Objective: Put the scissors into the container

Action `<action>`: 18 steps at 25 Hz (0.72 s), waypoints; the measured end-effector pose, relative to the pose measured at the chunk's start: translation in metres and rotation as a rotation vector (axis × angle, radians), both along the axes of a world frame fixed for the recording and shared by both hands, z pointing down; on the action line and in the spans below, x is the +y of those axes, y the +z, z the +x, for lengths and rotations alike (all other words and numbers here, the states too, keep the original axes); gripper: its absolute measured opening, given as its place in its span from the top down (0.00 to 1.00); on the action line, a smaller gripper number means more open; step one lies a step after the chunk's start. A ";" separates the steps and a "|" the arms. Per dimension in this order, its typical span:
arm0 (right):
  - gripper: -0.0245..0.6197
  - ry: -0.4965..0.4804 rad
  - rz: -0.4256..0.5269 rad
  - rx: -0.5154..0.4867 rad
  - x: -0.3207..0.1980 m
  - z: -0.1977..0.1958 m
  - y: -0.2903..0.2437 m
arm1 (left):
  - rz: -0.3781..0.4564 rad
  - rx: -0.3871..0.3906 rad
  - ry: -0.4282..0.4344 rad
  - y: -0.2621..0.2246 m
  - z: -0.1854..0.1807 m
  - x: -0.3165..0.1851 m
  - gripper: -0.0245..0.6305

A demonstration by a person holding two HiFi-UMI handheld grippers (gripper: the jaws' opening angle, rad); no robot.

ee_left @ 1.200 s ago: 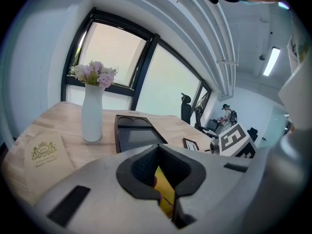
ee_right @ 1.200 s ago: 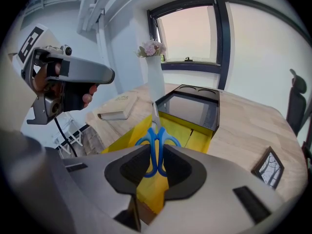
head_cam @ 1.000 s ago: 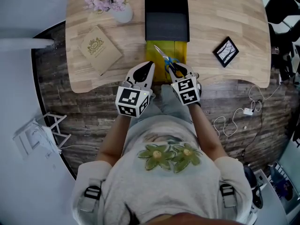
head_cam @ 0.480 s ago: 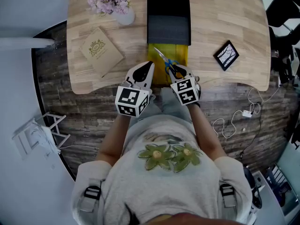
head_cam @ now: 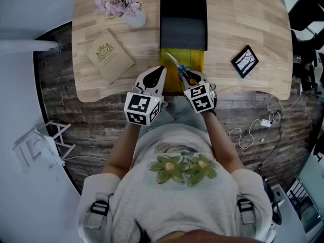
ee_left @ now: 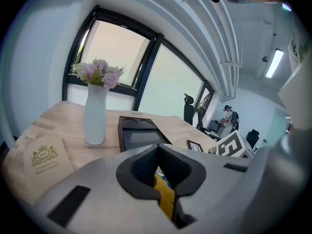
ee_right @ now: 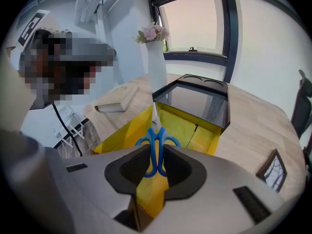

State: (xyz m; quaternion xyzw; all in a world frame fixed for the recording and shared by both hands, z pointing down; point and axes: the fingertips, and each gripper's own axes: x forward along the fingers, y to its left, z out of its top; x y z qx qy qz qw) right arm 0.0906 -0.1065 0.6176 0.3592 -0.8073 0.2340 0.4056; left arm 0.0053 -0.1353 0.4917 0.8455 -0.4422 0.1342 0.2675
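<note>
The scissors (head_cam: 178, 66), blue-handled with silver blades, hang over the yellow pulled-out tray (head_cam: 194, 59) of the black container (head_cam: 183, 16). My right gripper (head_cam: 192, 77) is shut on the blue handles. In the right gripper view the scissors (ee_right: 157, 140) sit between the pads of the right gripper (ee_right: 157, 155), blades pointing at the yellow tray (ee_right: 195, 128) and the black container (ee_right: 195, 99). My left gripper (head_cam: 160, 71) is shut and holds nothing, just left of the tray near the table's front edge. Its own view shows the left gripper (ee_left: 158, 152) with yellow behind the pads.
A white vase of pink flowers (head_cam: 132, 15) and a beige book (head_cam: 108, 53) lie on the wooden table (head_cam: 253, 14) left of the container. A small black framed picture (head_cam: 245, 61) is at the right. Cables and a plug (head_cam: 266, 121) lie on the floor.
</note>
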 end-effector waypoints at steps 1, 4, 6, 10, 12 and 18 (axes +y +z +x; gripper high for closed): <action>0.83 0.000 -0.003 0.001 0.000 0.000 0.001 | -0.001 0.001 0.000 0.000 0.000 -0.001 0.95; 0.83 -0.003 -0.013 0.004 0.000 -0.001 0.006 | -0.004 0.000 0.000 0.002 -0.001 -0.001 0.95; 0.83 -0.004 -0.015 0.005 -0.001 -0.001 0.008 | -0.006 0.000 -0.002 0.003 -0.002 -0.001 0.95; 0.83 -0.006 -0.026 0.015 -0.002 -0.001 0.010 | -0.009 -0.003 -0.007 0.005 -0.004 -0.002 0.95; 0.83 -0.010 -0.028 0.016 -0.002 -0.002 0.011 | -0.011 -0.004 -0.009 0.005 -0.005 -0.002 0.95; 0.83 -0.016 -0.047 0.029 -0.003 -0.003 0.015 | -0.014 -0.004 -0.014 0.006 -0.008 -0.004 0.95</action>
